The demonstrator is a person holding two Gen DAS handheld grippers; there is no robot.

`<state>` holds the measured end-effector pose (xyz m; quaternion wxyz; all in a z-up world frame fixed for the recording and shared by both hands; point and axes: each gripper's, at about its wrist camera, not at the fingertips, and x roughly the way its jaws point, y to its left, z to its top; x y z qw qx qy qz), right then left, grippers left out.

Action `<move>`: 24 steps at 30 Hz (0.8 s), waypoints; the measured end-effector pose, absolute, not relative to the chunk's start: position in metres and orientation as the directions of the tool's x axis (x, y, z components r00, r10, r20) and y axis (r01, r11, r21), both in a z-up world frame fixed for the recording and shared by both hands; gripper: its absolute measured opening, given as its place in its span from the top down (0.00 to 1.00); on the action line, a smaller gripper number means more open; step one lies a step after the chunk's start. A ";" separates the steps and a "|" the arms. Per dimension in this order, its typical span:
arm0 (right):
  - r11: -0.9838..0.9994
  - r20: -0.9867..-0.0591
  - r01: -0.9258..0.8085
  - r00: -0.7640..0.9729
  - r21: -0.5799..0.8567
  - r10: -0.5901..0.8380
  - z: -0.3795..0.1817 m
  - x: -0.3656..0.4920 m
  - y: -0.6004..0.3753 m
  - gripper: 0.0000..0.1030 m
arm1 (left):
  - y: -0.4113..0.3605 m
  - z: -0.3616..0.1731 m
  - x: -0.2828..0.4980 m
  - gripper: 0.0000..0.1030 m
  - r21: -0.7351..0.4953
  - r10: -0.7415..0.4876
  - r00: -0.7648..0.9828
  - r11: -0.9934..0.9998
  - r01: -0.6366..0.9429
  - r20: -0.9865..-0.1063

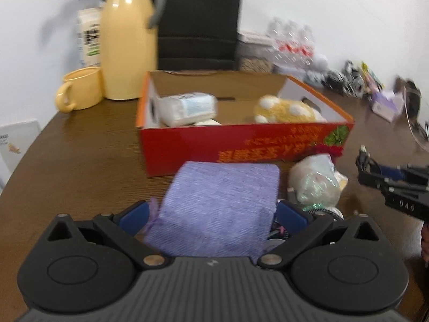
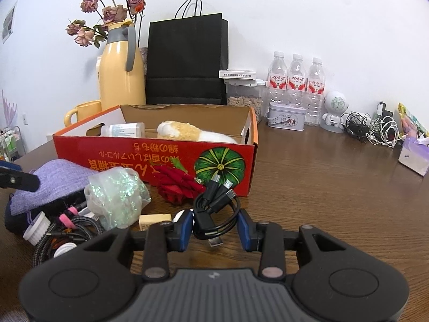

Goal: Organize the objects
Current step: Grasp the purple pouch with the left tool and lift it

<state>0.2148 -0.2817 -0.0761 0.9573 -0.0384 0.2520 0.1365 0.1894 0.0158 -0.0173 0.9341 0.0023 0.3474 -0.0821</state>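
My left gripper (image 1: pixel 211 214) is shut on a purple woven pouch (image 1: pixel 222 201), which fills the gap between its blue pads just in front of the red cardboard box (image 1: pixel 187 147). Inside the box lie a white wrapped pack (image 1: pixel 187 107) and a yellow plush toy (image 1: pixel 287 110). My right gripper (image 2: pixel 215 226) is shut on a coiled black USB cable (image 2: pixel 214 209), low over the table near the box (image 2: pixel 150 155). Its plugs stick up and one hangs below. The right gripper (image 1: pixel 388 185) also shows at the right edge of the left wrist view.
A glittery plastic bag (image 2: pixel 115 196), a red fabric rose (image 2: pixel 177 185), a braided cable (image 2: pixel 67 230) and a small wooden block (image 2: pixel 154 218) lie before the box. Behind stand a yellow thermos (image 2: pixel 120 80), mug (image 2: pixel 80 111), black paper bag (image 2: pixel 187 61) and water bottles (image 2: pixel 296 80).
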 end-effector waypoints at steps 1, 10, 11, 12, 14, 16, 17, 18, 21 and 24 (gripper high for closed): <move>0.960 -0.493 -0.280 0.836 -0.005 0.242 -0.076 0.215 -0.282 0.67 | 0.011 -0.020 0.192 0.00 -0.034 -0.149 0.736 0.985 0.169 -0.660; 0.958 -0.500 -0.285 0.829 0.005 0.250 -0.077 0.217 -0.281 0.67 | 0.007 -0.035 0.201 0.00 -0.022 -0.136 0.725 0.986 0.164 -0.675; 0.959 -0.502 -0.285 0.828 0.007 0.250 -0.077 0.217 -0.281 0.67 | 0.008 -0.036 0.202 0.00 -0.027 -0.132 0.727 0.988 0.155 -0.674; 0.959 -0.503 -0.285 0.827 0.009 0.250 -0.077 0.217 -0.282 0.67 | 0.009 -0.036 0.203 0.00 -0.033 -0.130 0.729 0.989 0.146 -0.672; 0.958 -0.504 -0.286 0.826 0.010 0.252 -0.078 0.217 -0.282 0.67 | 0.011 -0.037 0.204 0.00 -0.045 -0.130 0.731 0.990 0.135 -0.670; 0.958 -0.504 -0.287 0.826 0.010 0.253 -0.078 0.217 -0.282 0.67 | 0.011 -0.038 0.202 0.03 -0.045 -0.127 0.735 0.990 0.131 -0.666; 0.958 -0.505 -0.288 0.825 0.010 0.253 -0.078 0.217 -0.282 0.67 | 0.011 -0.038 0.201 0.11 -0.044 -0.127 0.737 0.990 0.131 -0.664; 0.958 -0.504 -0.288 0.826 0.010 0.253 -0.078 0.217 -0.282 0.67 | 0.011 -0.037 0.200 0.19 -0.044 -0.128 0.738 0.990 0.132 -0.662; 0.957 -0.506 -0.289 0.824 0.011 0.255 -0.077 0.217 -0.282 0.67 | 0.011 -0.035 0.196 0.26 -0.050 -0.127 0.749 0.991 0.125 -0.650; 0.957 -0.505 -0.289 0.825 0.010 0.254 -0.077 0.217 -0.282 0.67 | 0.010 -0.032 0.190 0.35 -0.049 -0.122 0.765 0.992 0.118 -0.632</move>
